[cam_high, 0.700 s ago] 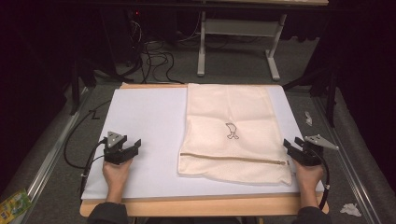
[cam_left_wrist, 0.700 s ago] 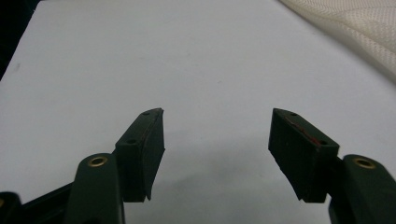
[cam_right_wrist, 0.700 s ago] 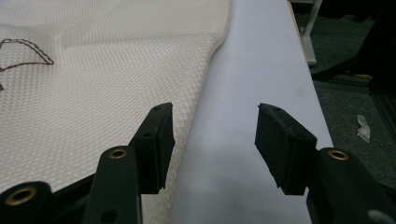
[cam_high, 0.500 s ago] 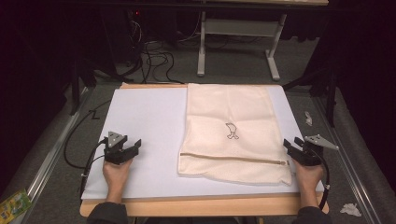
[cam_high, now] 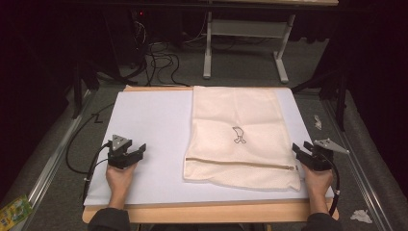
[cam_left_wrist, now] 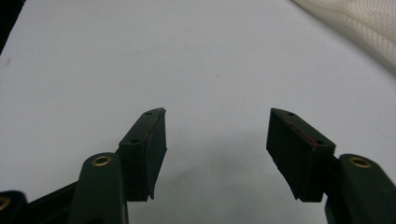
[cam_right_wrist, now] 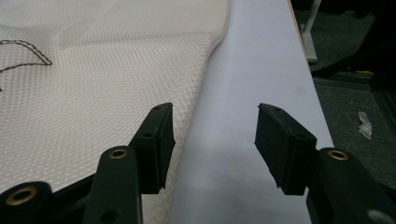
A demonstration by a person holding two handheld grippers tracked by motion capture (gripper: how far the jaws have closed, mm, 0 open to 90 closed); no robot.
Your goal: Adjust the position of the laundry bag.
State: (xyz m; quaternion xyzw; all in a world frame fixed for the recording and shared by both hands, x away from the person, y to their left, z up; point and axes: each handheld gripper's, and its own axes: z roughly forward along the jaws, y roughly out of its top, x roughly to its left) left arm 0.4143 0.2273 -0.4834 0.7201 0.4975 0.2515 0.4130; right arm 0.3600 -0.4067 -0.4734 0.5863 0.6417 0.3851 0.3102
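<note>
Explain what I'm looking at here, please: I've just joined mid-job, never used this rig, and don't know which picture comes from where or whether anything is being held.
There is no robot: a person's hands each hold a black two-jaw gripper. The high view looks down from above the person's side of the table. There the left gripper rests on the bare white board, and the right gripper sits at the right edge of the cream mesh fabric bag, near the end of its zipper. The bag lies flat on the board's right half, with a small dark embroidered figure in its middle.

The other two pictures come from cameras riding on the grippers, looking along their jaws. The left gripper is open over bare board. The right gripper is open too, straddling the bag's edge. Nothing is held.
</note>
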